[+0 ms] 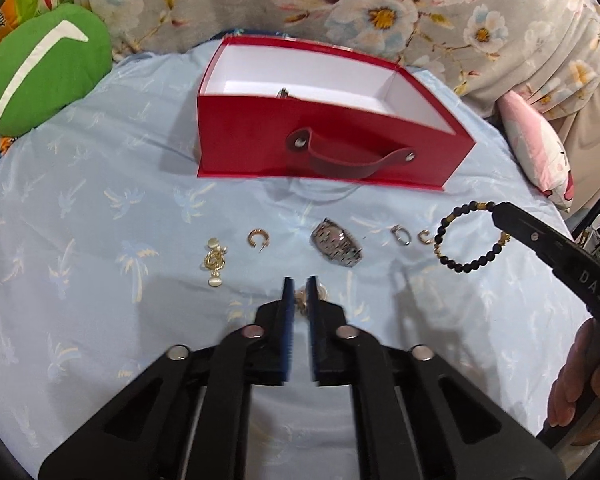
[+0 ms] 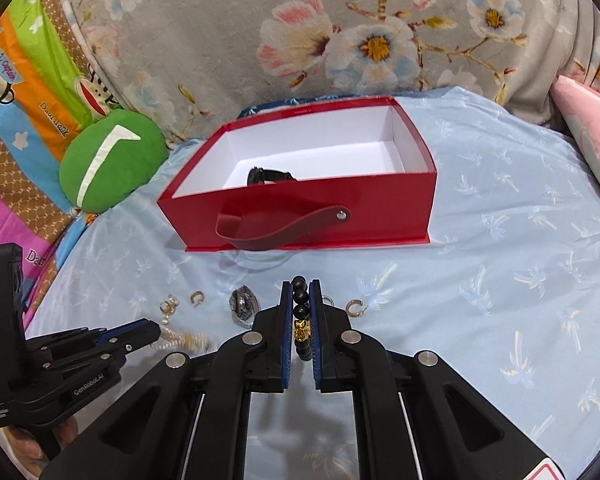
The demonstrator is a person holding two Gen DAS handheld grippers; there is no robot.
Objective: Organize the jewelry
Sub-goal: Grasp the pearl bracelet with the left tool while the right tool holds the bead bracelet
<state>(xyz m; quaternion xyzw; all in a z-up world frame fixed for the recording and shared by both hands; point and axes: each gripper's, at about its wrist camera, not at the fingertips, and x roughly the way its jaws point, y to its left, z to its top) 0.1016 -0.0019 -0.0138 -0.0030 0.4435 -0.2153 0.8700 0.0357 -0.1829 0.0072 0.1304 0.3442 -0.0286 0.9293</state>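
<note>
Left claw (image 1: 299, 286): pinching shut on a pale gold chain-like piece (image 2: 182, 340), blurred, low over the light blue palm-print bed sheet (image 1: 100, 208).
Right claw (image 2: 301, 292): clamping the black bead bracelet with gold charm (image 2: 301, 312), its loop hanging beside the tips.
Box: open red cardboard box with strap handle (image 1: 260, 136) lying straight ahead of both claws, long side facing them; right claw looking nearer.
View difference: right wrist showing a black watch (image 2: 270, 176) inside; left wrist showing only a sliver.
Remaining: silver metal watch (image 1: 337, 248), gold hoop earring (image 1: 257, 238), waiting on the sheet.

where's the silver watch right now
The silver watch lies on the blue sheet in front of the red box, mid-row between a gold hoop earring and a silver ring; the right wrist view shows it too.
</note>
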